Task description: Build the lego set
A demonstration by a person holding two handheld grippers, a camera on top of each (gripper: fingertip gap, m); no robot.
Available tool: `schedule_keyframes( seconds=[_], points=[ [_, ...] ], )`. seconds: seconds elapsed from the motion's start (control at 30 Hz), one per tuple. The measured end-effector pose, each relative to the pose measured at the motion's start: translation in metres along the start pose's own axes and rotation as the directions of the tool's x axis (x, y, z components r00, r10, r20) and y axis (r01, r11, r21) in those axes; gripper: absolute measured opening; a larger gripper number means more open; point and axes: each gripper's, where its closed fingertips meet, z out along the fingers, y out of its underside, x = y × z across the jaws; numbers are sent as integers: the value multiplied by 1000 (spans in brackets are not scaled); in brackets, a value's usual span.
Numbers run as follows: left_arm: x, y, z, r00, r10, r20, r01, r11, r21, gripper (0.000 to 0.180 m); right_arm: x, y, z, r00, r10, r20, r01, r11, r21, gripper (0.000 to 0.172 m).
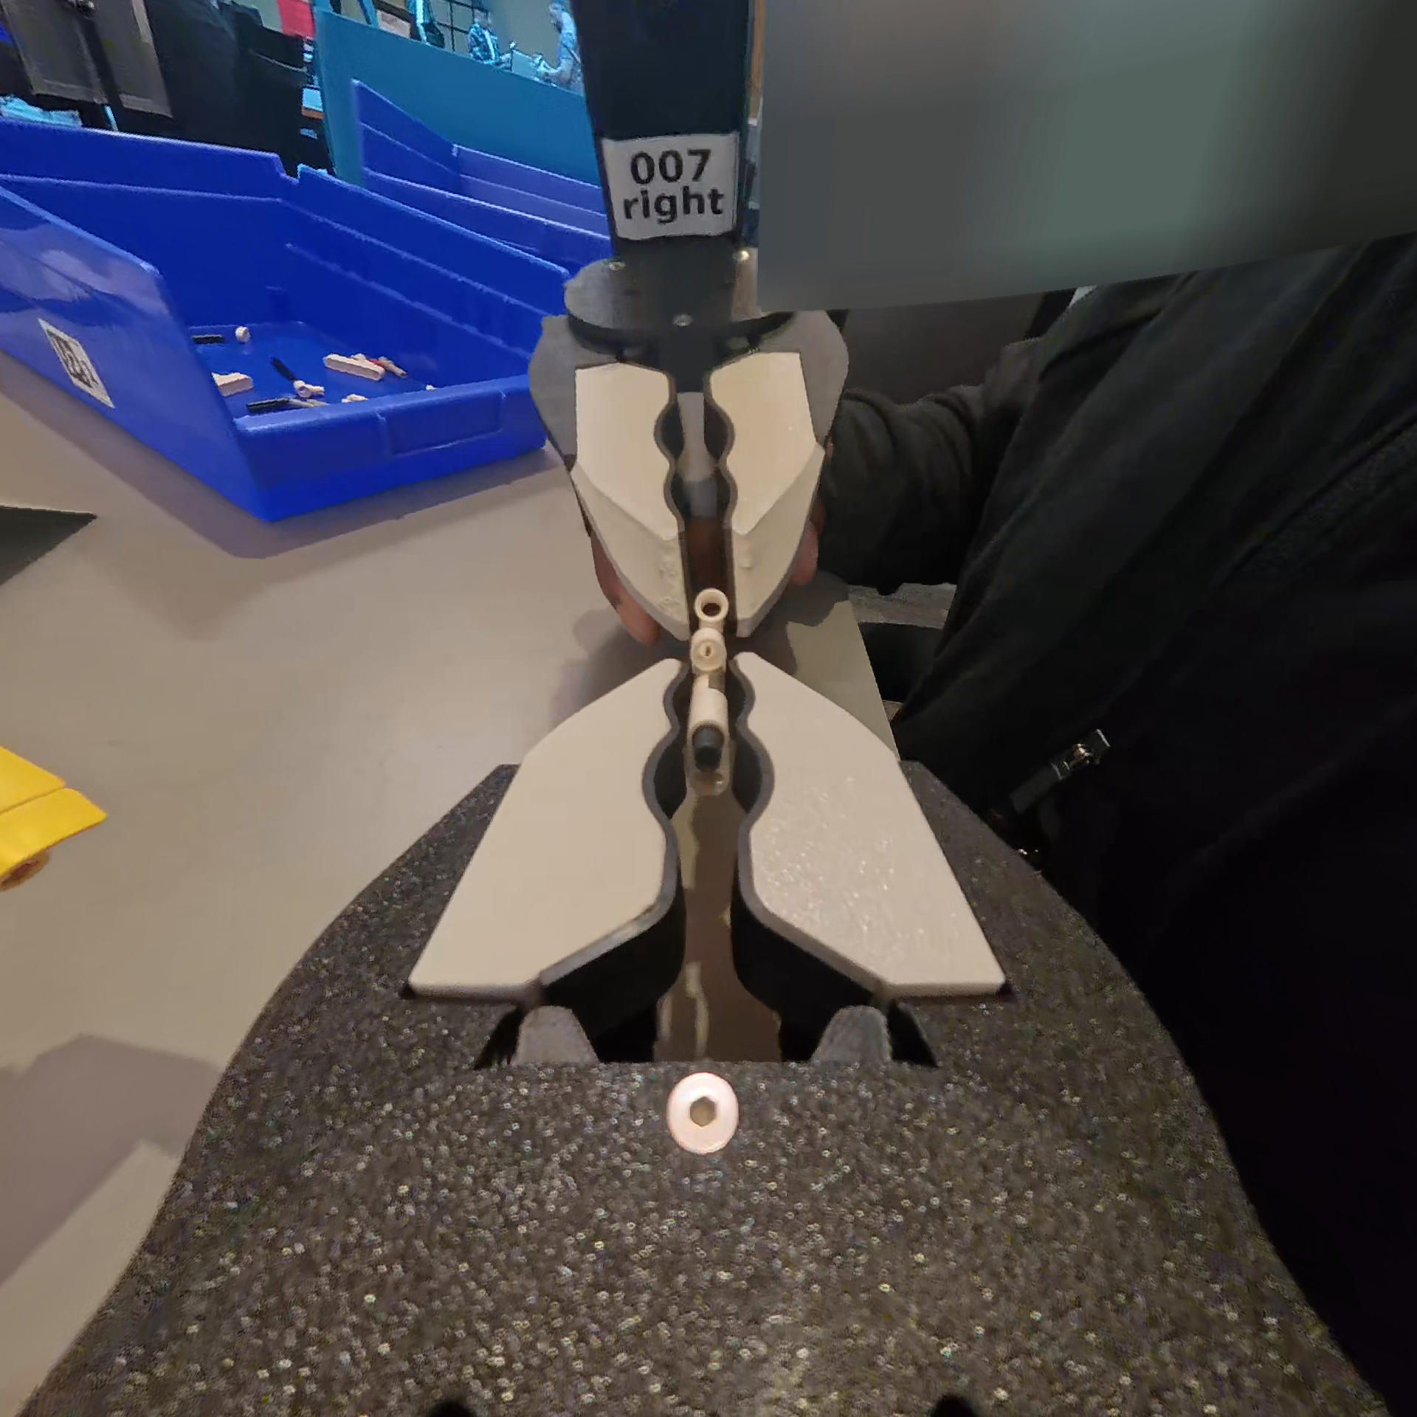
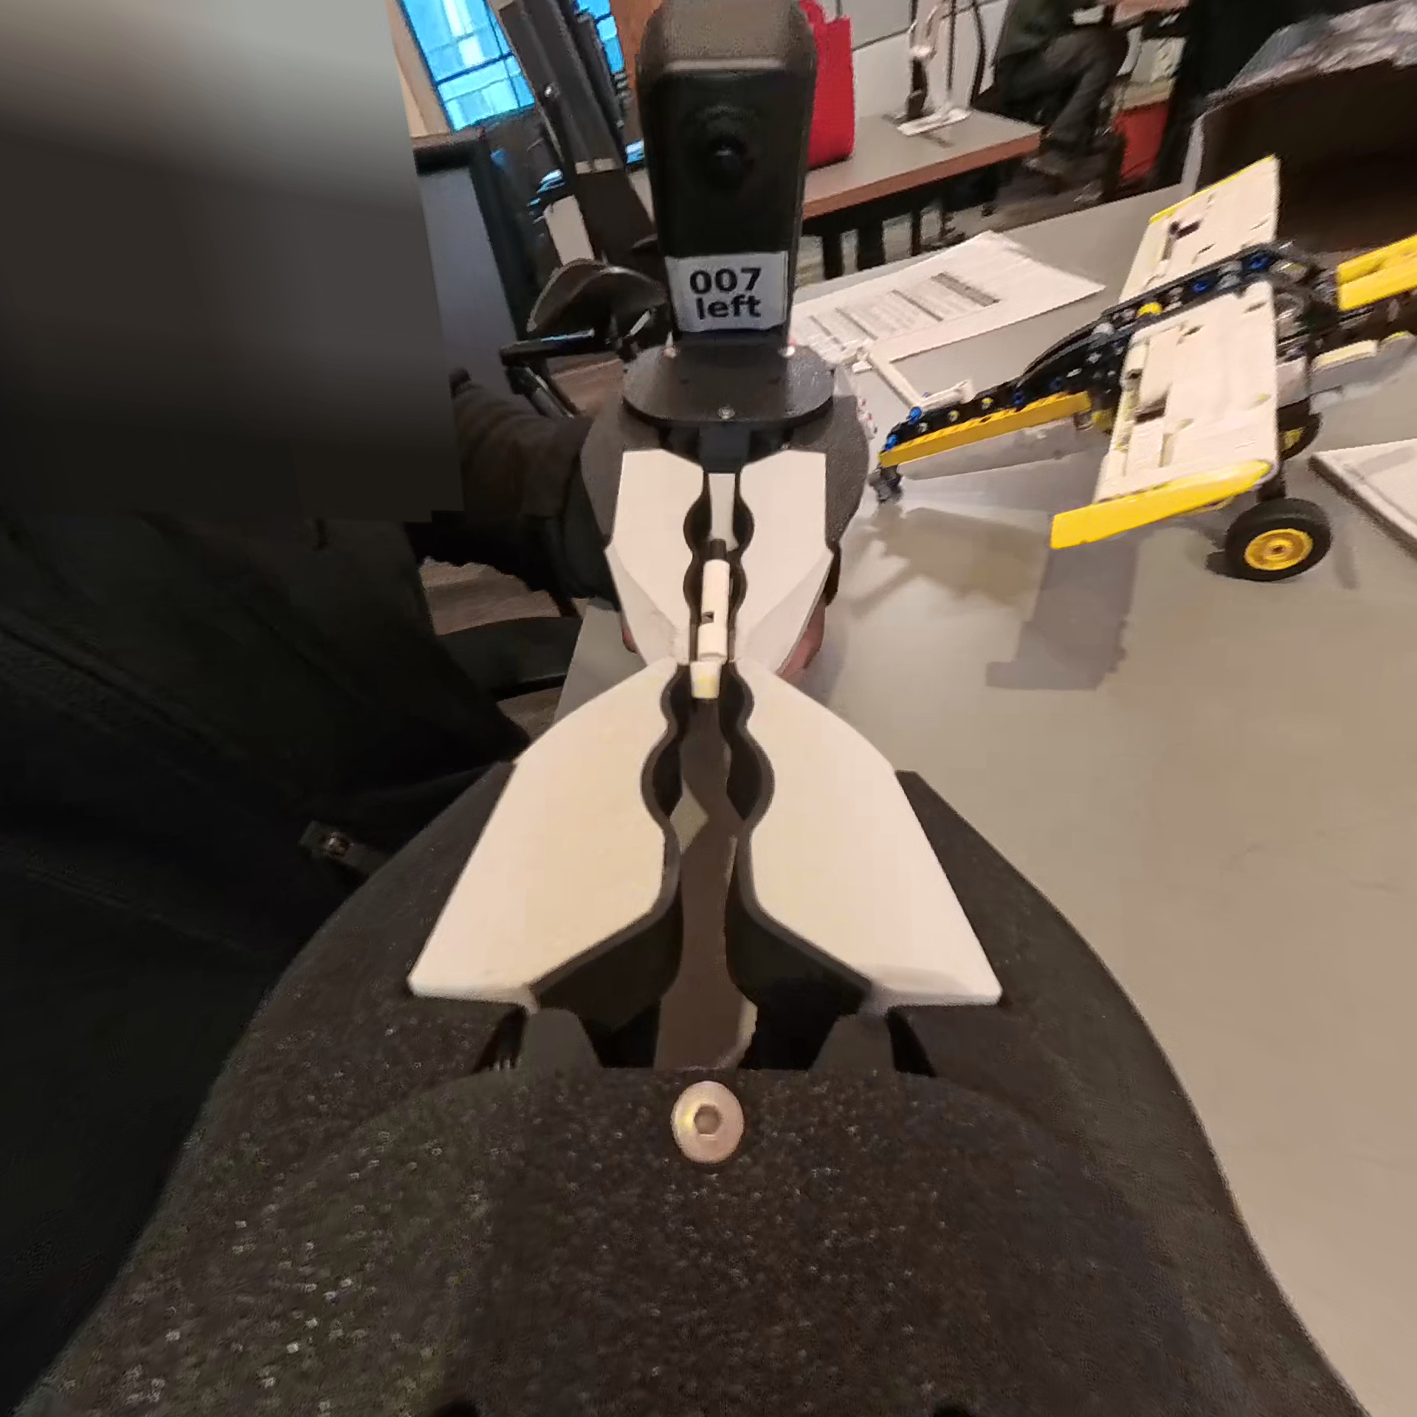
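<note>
Beside left tongs [image 1: 709,675], blue bin [image 1: 322,475]

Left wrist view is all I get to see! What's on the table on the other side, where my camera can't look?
Observer: A brick-built model, yellow, white and black, stands on the grey table.
Operator: Does it have wheels?
Observer: One shows: a black wheel with a yellow hub.
Operator: Anything else over there?
Observer: Yes, printed paper sheets lie behind the model.
</note>
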Motion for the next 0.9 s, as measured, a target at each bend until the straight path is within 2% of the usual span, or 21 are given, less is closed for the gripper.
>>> schedule_keyframes(
  seconds=[0.37, 0.5, 0.6, 0.7, 0.8, 0.9],
  points=[
    [0, 7, 2, 998, 54, -9, -55, 997, -57, 7, -1, 9, 0, 995, 95, 15, -92, 983, -158, 7],
    [5, 10, 4, 997, 53, -49, -57, 995, -81, 7, -5, 15, -1, 996, 61, 67, -45, 974, -223, 7],
    [5, 10, 4, 997, 40, -63, -45, 996, -76, 7, -5, 15, -1, 998, 10, 63, 7, 966, -259, 7],
    [2, 9, 3, 998, 50, -39, -53, 996, -72, 8, -3, 13, 0, 999, 16, 46, -4, 966, -258, 7],
    [-2, 10, 3, 993, 114, 16, -112, 990, -85, 8, 0, 13, 1, 1000, 26, 0, -25, 963, -267, 7],
    [-6, 10, 1, 964, 250, 94, -241, 966, -95, 7, 2, 13, 2, 996, 20, -88, -45, 958, -285, 7]
  ],
)
